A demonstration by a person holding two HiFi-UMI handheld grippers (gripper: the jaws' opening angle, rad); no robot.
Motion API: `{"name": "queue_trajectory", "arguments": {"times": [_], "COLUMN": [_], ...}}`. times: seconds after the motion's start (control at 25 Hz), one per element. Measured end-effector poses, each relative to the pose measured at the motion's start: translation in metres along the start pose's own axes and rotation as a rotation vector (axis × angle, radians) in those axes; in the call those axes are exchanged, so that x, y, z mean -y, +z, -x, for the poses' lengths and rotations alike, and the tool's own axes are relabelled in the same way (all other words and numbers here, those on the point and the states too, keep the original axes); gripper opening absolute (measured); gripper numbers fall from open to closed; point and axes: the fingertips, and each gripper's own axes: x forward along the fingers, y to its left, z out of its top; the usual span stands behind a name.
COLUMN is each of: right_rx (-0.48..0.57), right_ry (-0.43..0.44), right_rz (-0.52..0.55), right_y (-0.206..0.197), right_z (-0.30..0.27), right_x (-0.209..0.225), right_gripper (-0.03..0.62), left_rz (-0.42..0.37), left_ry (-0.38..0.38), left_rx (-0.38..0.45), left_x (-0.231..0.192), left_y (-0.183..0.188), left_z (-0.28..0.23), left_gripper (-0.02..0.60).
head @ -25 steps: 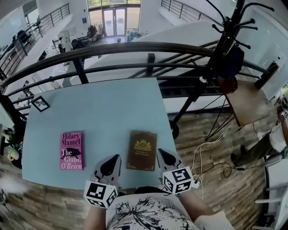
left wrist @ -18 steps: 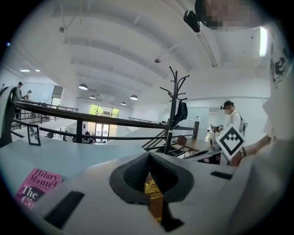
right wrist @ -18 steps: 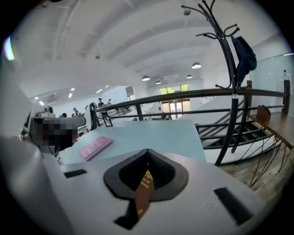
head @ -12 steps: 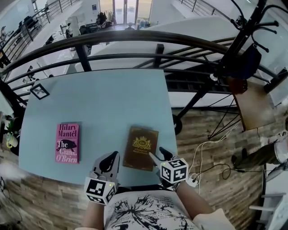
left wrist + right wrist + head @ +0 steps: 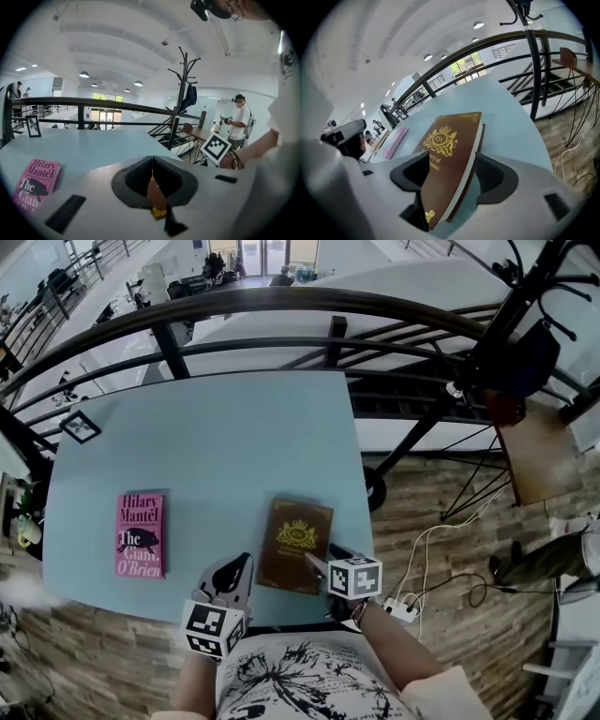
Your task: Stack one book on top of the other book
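Note:
A brown book [image 5: 295, 545] with a gold crest lies flat near the front edge of the light blue table [image 5: 216, 446]. A pink paperback [image 5: 141, 534] lies to its left. My right gripper [image 5: 324, 560] is at the brown book's near right corner. In the right gripper view the brown book [image 5: 450, 159] passes between the jaws, which are opening; a gap shows beside it. My left gripper [image 5: 230, 576] hovers left of the brown book, shut and empty [image 5: 152, 159]. The pink book [image 5: 37, 180] shows at the left of the left gripper view.
A small framed picture [image 5: 80, 427] stands at the table's far left. A dark railing [image 5: 281, 310] runs behind the table, and a coat stand [image 5: 506, 324] rises at the right. Cables and a power strip [image 5: 398, 607] lie on the wooden floor. A person [image 5: 241, 117] stands to the right.
Both grippers have sunk toward the table. The right one rolled, spread its jaws and came around the brown book's near right corner. The left stayed shut.

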Motion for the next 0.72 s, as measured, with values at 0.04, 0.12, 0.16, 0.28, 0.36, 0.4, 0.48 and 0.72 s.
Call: {"name": "queue_trajectory", "arguments": {"times": [0.04, 0.12, 0.16, 0.28, 0.36, 0.4, 0.48, 0.72], "right_rx": [-0.01, -0.025, -0.027, -0.02, -0.014, -0.011, -0.007, -0.008], "right_ry": [-0.002, -0.013, -0.016, 0.004, 0.017, 0.02, 0.023, 0.02], "right_rz": [0.003, 0.019, 0.023, 0.003, -0.004, -0.004, 0.0, 0.012], "right_y": [-0.001, -0.004, -0.005, -0.008, -0.008, -0.007, -0.007, -0.008], "right_z": [-0.003, -0.01, -0.012, -0.015, -0.015, -0.015, -0.016, -0.015], "right_x": [0.0, 0.002, 0.003, 0.003, 0.003, 0.003, 0.004, 0.004], "right_gripper": [0.287, 0.287, 0.283, 0.267, 0.261, 0.258, 0.258, 0.259], "left_rz": [-0.003, -0.005, -0.007, -0.034, -0.065, -0.073, -0.063, 0.094], "left_ry": [-0.001, -0.008, -0.014, -0.029, -0.03, -0.032, -0.036, -0.088], "left_rx": [-0.018, -0.049, -0.065, -0.129, -0.174, -0.198, -0.254, -0.425], "left_x": [0.001, 0.003, 0.004, 0.006, 0.005, 0.005, 0.004, 0.003], "left_y": [-0.003, -0.01, -0.013, -0.024, -0.031, -0.035, -0.045, -0.076], "left_z": [-0.003, -0.008, -0.01, -0.018, -0.025, -0.03, -0.041, -0.066], "left_gripper": [0.011, 0.011, 0.011, 0.011, 0.011, 0.012, 0.012, 0.165]}}
